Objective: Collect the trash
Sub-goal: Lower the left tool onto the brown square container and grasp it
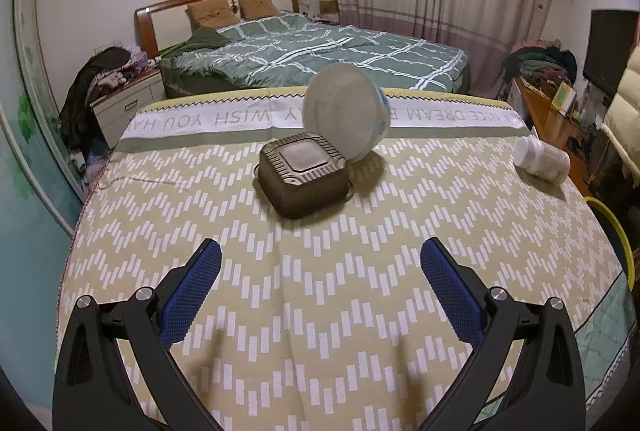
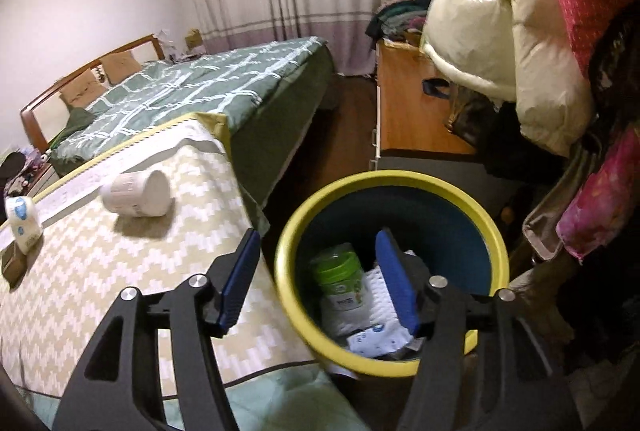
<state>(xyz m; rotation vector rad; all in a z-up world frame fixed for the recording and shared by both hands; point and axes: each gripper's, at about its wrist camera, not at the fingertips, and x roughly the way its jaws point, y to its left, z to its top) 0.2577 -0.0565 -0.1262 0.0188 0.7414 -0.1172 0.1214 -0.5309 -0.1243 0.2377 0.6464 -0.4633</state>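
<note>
Yellow-rimmed bin under right claw (apart, empty); left claw apart, facing brown tray

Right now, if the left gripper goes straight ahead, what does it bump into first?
Probably the brown tray: it lies upside down, straight ahead of the open left gripper, with the white bowl just behind.

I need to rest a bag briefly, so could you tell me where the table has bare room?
Free: the near cloth between the left gripper and brown box, and its left side. Crowded: centre, with the box and cup, and the far right by the bottle.
</note>
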